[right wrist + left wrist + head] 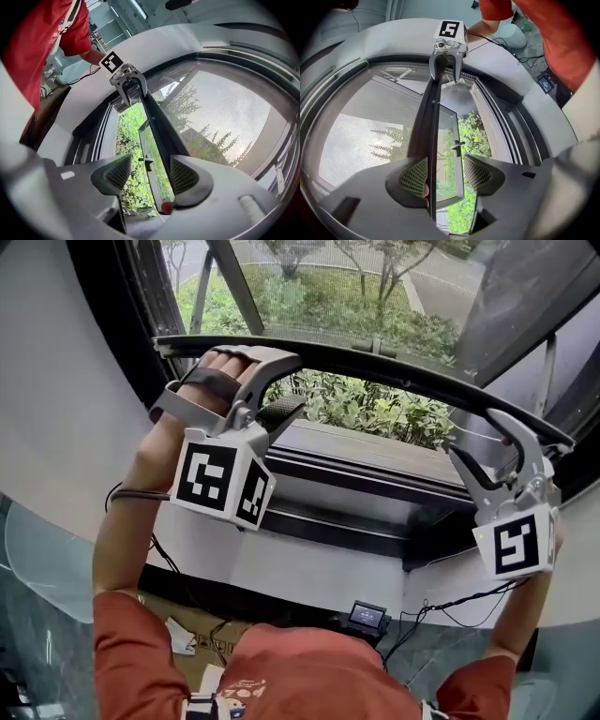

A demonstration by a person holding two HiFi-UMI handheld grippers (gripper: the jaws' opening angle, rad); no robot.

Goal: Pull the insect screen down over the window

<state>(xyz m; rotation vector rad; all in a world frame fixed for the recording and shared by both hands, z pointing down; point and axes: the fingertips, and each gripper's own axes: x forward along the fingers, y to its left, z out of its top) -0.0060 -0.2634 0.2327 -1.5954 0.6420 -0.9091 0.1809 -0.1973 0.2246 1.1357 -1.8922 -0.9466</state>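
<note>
The left gripper [446, 174] stands open astride the screen's pull bar [394, 371], one pad touching it. The bar sits partway down the window, mesh [361, 140] above, shrubs [375, 409] below. The right gripper [150, 176] gapes wide, holding nothing. Both should clamp squarely, then draw down level. No writing, only square markers [211, 479]

Green shrubs [375, 409] noted outside, beyond the left gripper [279, 386]. Small screen device [367, 616] and black cables [459, 601] sit below the right gripper [487, 442].

Grey mesh insect screen [365, 145] partly down, its dark pull bar [337, 359] across the open window [449, 140].
</note>
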